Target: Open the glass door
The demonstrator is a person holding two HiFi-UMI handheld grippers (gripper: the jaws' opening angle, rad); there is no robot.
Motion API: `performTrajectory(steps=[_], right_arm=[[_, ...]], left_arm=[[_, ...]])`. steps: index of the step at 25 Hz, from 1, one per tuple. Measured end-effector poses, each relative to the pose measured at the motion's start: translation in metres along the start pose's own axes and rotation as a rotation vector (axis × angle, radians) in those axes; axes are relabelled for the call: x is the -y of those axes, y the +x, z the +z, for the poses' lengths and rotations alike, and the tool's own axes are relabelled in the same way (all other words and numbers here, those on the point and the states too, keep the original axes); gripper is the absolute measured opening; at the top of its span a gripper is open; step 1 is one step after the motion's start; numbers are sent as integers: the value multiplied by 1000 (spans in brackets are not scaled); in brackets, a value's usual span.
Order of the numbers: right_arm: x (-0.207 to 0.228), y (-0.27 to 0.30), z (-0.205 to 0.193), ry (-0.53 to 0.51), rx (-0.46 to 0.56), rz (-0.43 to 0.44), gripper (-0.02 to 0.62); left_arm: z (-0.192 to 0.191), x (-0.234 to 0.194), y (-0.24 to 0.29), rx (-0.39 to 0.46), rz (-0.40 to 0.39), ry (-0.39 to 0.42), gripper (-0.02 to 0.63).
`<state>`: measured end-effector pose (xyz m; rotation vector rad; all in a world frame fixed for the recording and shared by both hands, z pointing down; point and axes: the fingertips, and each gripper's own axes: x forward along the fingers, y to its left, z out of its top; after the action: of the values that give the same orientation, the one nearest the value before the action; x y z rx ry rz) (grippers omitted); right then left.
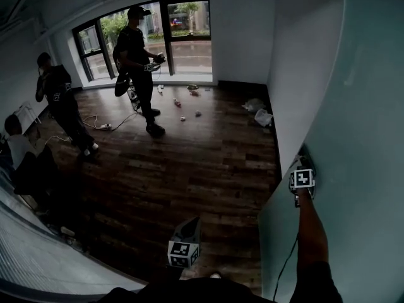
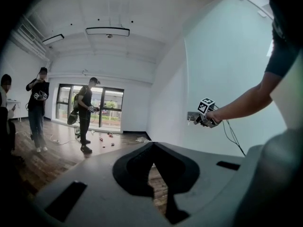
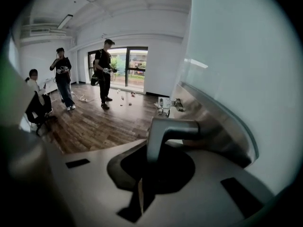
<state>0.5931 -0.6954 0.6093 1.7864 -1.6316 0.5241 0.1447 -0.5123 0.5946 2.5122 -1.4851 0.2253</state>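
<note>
The frosted glass door (image 1: pixel 360 106) fills the right side of the head view. My right gripper (image 1: pixel 303 158) reaches out to the door's edge and is shut on its metal lever handle (image 3: pixel 173 128). In the right gripper view the handle bends down between the jaws of the right gripper (image 3: pixel 150 168), with the door (image 3: pixel 236 56) close on the right. The left gripper view shows the right gripper (image 2: pixel 195 117) at the handle (image 2: pixel 191 116) on the door (image 2: pixel 227 56). My left gripper (image 1: pixel 187 227) hangs low over the wooden floor, apart from the door, shut and holding nothing (image 2: pixel 156 174).
Two people (image 1: pixel 139 62) (image 1: pixel 60 100) stand on the dark wooden floor (image 1: pixel 189 163) near a big window (image 1: pixel 183 30). A third person (image 1: pixel 16 147) sits at the left. Small litter (image 1: pixel 189 103), a white bag (image 1: pixel 262 115) and a cable (image 1: pixel 104 125) lie on the floor. A white wall (image 1: pixel 297 74) adjoins the door.
</note>
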Motion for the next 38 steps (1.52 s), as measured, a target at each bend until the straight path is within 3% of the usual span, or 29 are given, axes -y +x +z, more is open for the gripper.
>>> performTrajectory(steps=[5,8,11,14,16,18,22,24,25,30,38], right_arm=[[12,-12,2,-85,-81,-29,53],[21,-30,7,-116,-63,-73,161],[24,-63,14,-134,37,-167,219],[12,-119,25,-86,245,-249,222],[-15,-155,32,-39,394,-235,222],[-58,-189,29,0,503,-160,221],[-172,-251,-4,2,608,31,217],[-224,-281,-20,-33,644,89,169],[-245,-295,-29,-46,659,105,121],[-316,-351,-84,-18,676,134,24],[-399,-418,-164,17,653,158,18]], left_arm=[[3,4,-5,3,-3,-7,3],[4,7,-13,0,-9,-2,3],[3,7,-28,-3,-8,-2,3],[-3,1,-51,-1,-4,-9,3],[-6,-7,-62,8,-2,-6,3],[-9,-13,-73,14,-1,-3,3],[-3,-24,-110,24,-3,-3,3],[3,-27,-130,46,-12,-8,3],[4,-29,-139,56,-19,-17,3],[11,-26,-183,107,-68,-28,3],[-13,-27,-268,123,-140,-48,3]])
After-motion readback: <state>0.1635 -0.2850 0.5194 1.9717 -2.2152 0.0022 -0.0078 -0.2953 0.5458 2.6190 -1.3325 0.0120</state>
